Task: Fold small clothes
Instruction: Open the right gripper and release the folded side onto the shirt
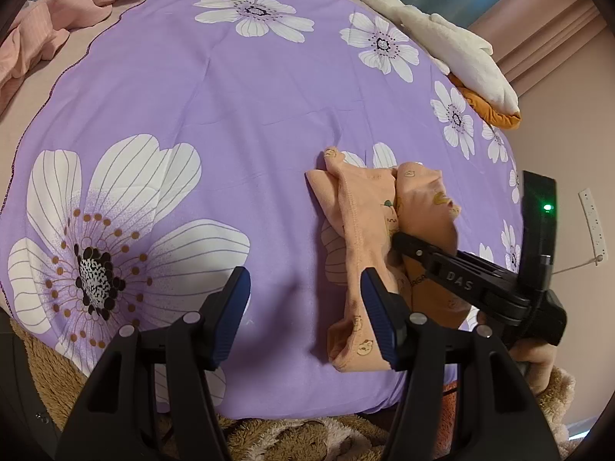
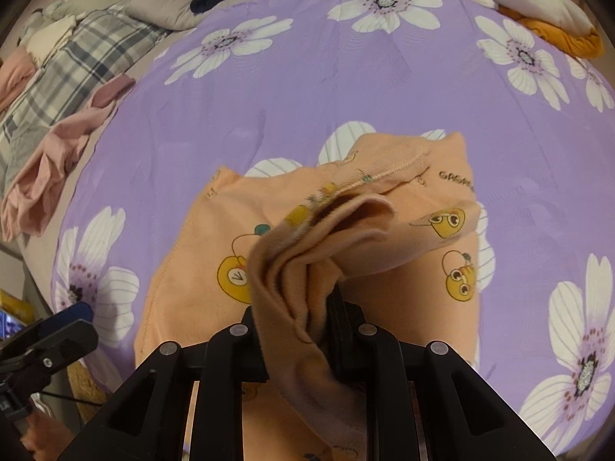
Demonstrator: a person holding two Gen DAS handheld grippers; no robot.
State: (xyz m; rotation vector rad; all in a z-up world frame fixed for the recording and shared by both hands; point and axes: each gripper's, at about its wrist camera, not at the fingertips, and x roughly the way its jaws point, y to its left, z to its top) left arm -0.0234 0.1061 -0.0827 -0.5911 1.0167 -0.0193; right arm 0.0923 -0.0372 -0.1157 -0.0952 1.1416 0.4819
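Gathering several layers of the peach garment [image 2: 346, 230] into one bunch, the right tongs [image 2: 296, 330] are being pressed together on that fabric, so that a fold can be carried over in one go rather than layer by layer. The garment, printed with yellow cartoon faces, is being kept partly lifted and partly lying on the purple flowered bedspread [image 1: 230, 96], toward its near right part, seemingly so that the resting part anchors the piece while the raised edge is drawn across. The left tongs [image 1: 307, 307] are being held spread and empty just above the bedspread, one pad [image 1: 378, 319] hanging over the garment's near edge, probably in readiness to pin or take that edge. Other clothes are being left aside: a pink garment [image 1: 50, 27] at the far left and a white and orange item [image 1: 461, 57] at the far right, well apart from the working area. Folding is judged to be only partly done, the fabric being bunched and uneven.
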